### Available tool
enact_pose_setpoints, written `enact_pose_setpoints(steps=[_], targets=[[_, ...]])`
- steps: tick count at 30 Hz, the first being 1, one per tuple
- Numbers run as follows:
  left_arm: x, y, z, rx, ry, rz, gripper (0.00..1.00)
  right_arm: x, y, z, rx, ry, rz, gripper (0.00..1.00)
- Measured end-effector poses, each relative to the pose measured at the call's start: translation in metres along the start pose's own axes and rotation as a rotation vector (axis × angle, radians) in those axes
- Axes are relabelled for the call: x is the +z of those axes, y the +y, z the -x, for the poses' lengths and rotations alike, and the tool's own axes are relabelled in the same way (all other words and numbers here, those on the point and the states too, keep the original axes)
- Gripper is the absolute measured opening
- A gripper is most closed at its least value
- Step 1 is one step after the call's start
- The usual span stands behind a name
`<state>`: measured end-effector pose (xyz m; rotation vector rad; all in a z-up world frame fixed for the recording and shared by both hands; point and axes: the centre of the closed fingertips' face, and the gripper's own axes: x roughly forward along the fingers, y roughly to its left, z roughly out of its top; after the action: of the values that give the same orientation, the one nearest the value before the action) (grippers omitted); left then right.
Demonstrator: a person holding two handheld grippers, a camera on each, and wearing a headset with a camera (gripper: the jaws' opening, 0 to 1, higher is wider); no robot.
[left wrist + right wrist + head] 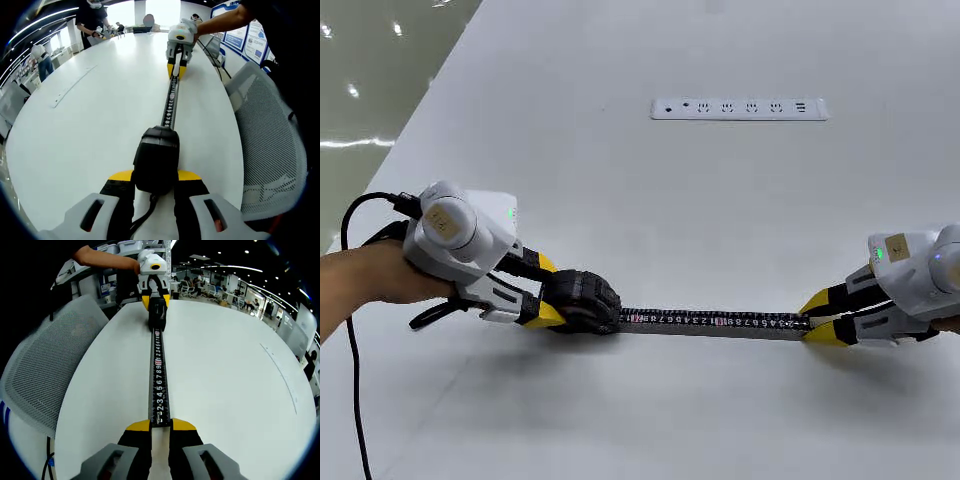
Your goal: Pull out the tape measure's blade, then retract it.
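Note:
A black tape measure case (582,301) rests on the white table, clamped between the yellow-tipped jaws of my left gripper (548,292). In the left gripper view the case (156,158) fills the space between the jaws of that gripper (156,176). A dark numbered blade (715,321) runs out flat to the right along the table. My right gripper (817,316) is shut on the blade's end. In the right gripper view the blade (159,385) stretches from the right gripper (160,425) to the far case (158,313).
A white power strip (739,108) lies on the table (670,200) farther back. A black cable (352,330) trails from the left gripper off the near left. A grey mesh chair (270,140) stands at the table's edge. People work at distant benches.

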<state>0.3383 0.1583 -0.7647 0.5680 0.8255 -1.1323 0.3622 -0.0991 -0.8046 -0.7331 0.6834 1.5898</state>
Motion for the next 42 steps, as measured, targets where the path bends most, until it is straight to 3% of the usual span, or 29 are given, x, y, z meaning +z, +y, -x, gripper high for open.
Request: enact_pose_setpoints(steps=[24,31,42], targets=[[0.000,-0.003,-0.002,-0.017,0.021,-0.024,0.26,-0.003,-0.002,0.001,0.021,0.079,0.037,0.12],[-0.001,-0.002,0.001,-0.007,0.033,-0.022,0.28,-0.001,-0.002,0.000,0.013,0.076,0.019,0.15],[-0.014,-0.011,0.009,0.000,0.056,0.024,0.38,-0.001,-0.002,0.000,-0.008,0.077,0.000,0.27]])
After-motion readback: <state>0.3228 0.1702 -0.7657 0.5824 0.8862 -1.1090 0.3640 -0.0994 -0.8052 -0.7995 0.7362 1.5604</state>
